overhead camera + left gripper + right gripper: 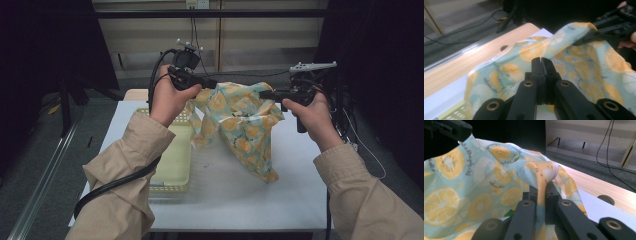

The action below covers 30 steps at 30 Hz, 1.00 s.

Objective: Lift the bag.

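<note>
Your cloth (240, 122) is pale teal with yellow lemon slices, crumpled and hanging in folds. It is lifted above the middle of the white tabletop (280, 195), its lowest corner drooping to the surface. A yellow basket (175, 165) sits just left of it, partly under your left forearm. The wooden far edge of the tabletop (461, 65) lies close behind the cloth; open white surface remains in front and to the right.

Your left tool (212, 84) has its jaws closed on the cloth's upper left edge. Your right tool (263, 94) pinches a bunched fold at the upper right. Both hands are raised, tools pointing inward toward each other, the cloth slung between them.
</note>
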Motion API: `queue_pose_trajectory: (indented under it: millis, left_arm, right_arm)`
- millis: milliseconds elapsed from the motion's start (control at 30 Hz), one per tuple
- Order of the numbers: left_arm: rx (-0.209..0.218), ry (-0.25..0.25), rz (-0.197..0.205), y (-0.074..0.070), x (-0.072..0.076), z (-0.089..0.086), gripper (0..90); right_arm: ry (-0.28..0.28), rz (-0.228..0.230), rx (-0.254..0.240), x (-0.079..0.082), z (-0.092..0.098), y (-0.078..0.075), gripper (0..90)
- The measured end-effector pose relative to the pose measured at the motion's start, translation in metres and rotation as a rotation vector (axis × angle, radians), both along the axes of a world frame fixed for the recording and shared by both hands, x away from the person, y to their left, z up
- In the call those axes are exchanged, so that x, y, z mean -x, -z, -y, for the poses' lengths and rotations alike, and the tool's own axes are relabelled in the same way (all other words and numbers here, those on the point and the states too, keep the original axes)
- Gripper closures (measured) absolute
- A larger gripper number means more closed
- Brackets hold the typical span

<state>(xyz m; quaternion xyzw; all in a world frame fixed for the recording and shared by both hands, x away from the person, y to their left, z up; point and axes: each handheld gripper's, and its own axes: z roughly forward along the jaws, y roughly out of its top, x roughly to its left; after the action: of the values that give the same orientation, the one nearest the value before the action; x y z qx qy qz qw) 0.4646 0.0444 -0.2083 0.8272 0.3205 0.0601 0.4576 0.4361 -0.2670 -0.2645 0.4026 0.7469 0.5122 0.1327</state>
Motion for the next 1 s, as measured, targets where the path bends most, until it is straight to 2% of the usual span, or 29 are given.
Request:
queue_pose_trajectory:
  millis: [67, 133, 200, 267, 300, 333, 400, 433, 533, 633, 800, 933, 1000]
  left_arm:
    - [0.004, 0.003, 0.000, 0.002, 0.003, -0.002, 85.4]
    - [-0.002, -0.014, 0.012, 0.003, 0.005, -0.004, 73.1]
    - [0.010, -0.028, 0.016, 0.006, 0.005, -0.008, 60.0]
    - [0.019, -0.033, 0.010, 0.009, 0.005, -0.014, 48.6]
    - [0.019, -0.032, 0.010, 0.010, 0.005, -0.016, 45.8]
    - [0.013, -0.038, 0.012, 0.010, 0.006, -0.018, 41.3]
    - [-0.003, -0.060, 0.017, 0.011, 0.007, -0.022, 26.5]
    - [-0.004, -0.066, 0.022, 0.010, 0.007, -0.026, 22.8]
    - [-0.011, -0.066, 0.040, 0.012, 0.010, -0.034, 18.1]
    - [-0.022, -0.071, 0.042, 0.013, 0.013, -0.041, 13.6]
    - [-0.039, -0.050, 0.047, 0.014, 0.018, -0.050, 8.3]
    - [-0.021, -0.034, 0.048, 0.020, 0.021, -0.061, 6.1]
    - [-0.031, -0.031, 0.050, 0.025, 0.023, -0.068, 6.2]
  right_arm:
    - [-0.009, 0.002, -0.007, 0.000, -0.004, 0.000, 81.6]
    - [-0.015, 0.005, -0.016, 0.001, -0.008, 0.000, 74.1]
    - [-0.004, 0.002, -0.025, 0.003, -0.010, -0.002, 56.8]
    - [0.002, -0.010, -0.041, 0.005, -0.010, -0.004, 44.9]
    - [0.006, -0.015, -0.034, 0.007, -0.009, -0.006, 40.2]
    - [0.015, -0.013, -0.020, 0.008, -0.008, -0.007, 36.4]
    - [0.020, -0.016, -0.028, 0.010, -0.005, -0.010, 31.5]
    - [0.017, -0.021, -0.030, 0.011, -0.004, -0.011, 29.4]
    - [0.019, -0.024, -0.028, 0.014, 0.000, -0.014, 26.4]
    - [0.019, -0.027, -0.016, 0.016, 0.001, -0.017, 24.9]
    - [0.019, -0.028, -0.007, 0.018, 0.002, -0.023, 24.3]
    - [0.013, -0.023, -0.013, 0.019, 0.007, -0.018, 24.3]
    - [0.014, -0.024, -0.004, 0.020, 0.011, -0.013, 24.2]
